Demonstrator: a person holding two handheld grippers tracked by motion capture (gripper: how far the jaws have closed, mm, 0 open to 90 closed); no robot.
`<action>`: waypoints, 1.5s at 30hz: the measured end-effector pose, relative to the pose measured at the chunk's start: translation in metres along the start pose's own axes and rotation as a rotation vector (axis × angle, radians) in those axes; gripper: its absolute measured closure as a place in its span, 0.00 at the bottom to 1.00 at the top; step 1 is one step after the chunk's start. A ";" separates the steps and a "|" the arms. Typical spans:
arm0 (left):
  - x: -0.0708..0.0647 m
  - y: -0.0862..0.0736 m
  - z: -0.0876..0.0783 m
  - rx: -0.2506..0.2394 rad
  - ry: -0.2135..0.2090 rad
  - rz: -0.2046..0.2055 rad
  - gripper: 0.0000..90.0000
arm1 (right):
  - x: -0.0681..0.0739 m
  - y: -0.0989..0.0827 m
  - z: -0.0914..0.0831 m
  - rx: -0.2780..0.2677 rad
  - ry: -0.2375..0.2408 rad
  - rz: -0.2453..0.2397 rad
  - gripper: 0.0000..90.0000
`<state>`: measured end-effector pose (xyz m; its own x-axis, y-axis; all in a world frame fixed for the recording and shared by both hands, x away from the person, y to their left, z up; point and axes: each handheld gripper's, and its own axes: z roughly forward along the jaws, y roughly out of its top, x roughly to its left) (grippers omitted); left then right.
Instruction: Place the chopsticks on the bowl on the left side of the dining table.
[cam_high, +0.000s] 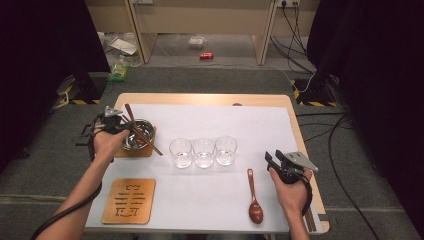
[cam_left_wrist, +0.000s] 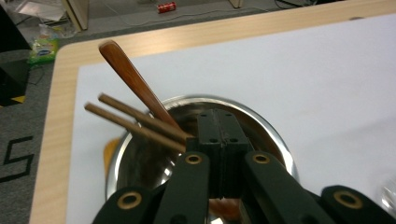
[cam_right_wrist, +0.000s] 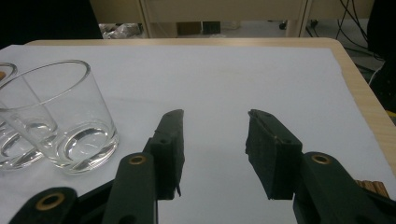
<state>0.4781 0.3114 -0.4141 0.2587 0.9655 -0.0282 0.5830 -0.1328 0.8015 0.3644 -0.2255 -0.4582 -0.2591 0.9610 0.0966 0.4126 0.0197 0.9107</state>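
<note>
My left gripper (cam_left_wrist: 218, 135) hangs over the steel bowl (cam_left_wrist: 266, 126) at the table's left, jaws pressed together. A pair of chopsticks (cam_left_wrist: 135, 122) and a wooden spoon handle (cam_left_wrist: 135, 81) lean out of the bowl just beside the tips; I cannot tell whether anything is pinched. The bowl sits on a wooden coaster (cam_high: 131, 151). My right gripper (cam_right_wrist: 214, 154) rests low over the white mat (cam_right_wrist: 224, 79), jaws spread and empty, a glass (cam_right_wrist: 70, 116) near its left. A second wooden spoon (cam_high: 254, 197) lies beside that hand

High view overlooking table (cam_high: 210, 107), tongs cameras close, low, facing away
</note>
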 end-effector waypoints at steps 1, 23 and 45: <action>0.001 0.003 0.005 0.006 0.013 0.014 1.00 | 0.000 0.000 0.000 0.000 0.001 0.000 0.63; 0.013 0.002 0.041 0.094 0.052 0.016 1.00 | -0.001 0.000 0.000 -0.001 0.011 0.007 0.63; 0.019 0.003 0.038 0.129 0.065 0.026 1.00 | 0.000 -0.001 0.001 0.006 0.014 0.003 0.63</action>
<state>0.5144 0.3210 -0.4348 0.2269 0.9733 0.0338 0.6721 -0.1816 0.7179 0.3644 -0.2255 -0.4596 -0.2699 0.9572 0.1045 0.4181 0.0187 0.9082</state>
